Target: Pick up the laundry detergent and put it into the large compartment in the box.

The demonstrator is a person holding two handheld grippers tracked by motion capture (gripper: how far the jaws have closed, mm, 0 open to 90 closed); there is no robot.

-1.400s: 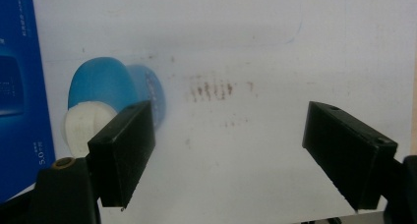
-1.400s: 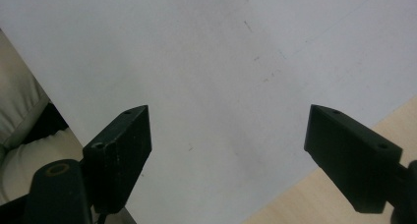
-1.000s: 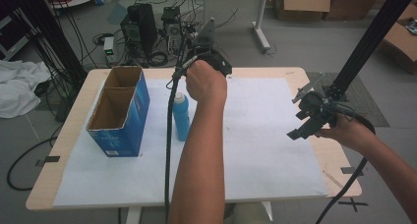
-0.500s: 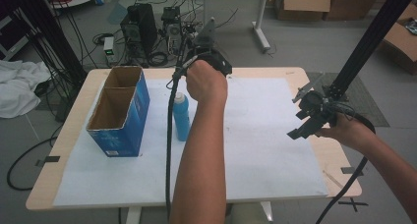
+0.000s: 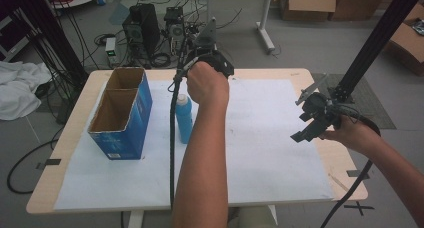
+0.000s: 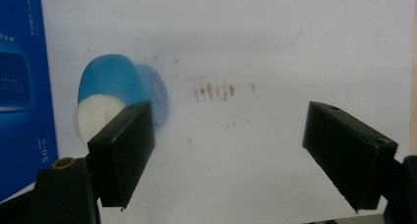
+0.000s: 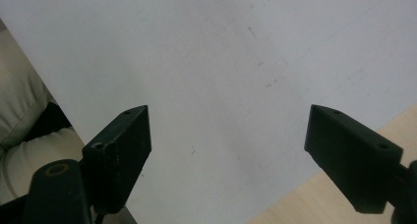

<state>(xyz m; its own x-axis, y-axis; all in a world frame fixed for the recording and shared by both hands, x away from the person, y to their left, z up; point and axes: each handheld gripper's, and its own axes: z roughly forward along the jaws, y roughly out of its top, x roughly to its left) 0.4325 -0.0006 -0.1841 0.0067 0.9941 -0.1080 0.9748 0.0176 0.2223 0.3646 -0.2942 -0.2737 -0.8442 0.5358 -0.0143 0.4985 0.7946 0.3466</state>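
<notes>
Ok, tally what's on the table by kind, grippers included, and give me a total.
Box: 1
Bottle: 1
Paper sheet: 1
Grippers: 2, left gripper and right gripper, both open and held above the table
Total: 5

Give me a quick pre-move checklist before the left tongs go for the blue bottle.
1. Left tongs open: ok, jaws spread wide with nothing between them.
2. Blue bottle upright on the white sheet: ok, in the high view.
3. Bottle centred between the jaws: not ok; in the left gripper view it sits off to the left, partly behind the left jaw.
4. Clearance from the blue box: cannot tell; it stands close beside the bottle.
5. Right tongs out of the way: ok, open over the sheet's edge, holding nothing.
</notes>
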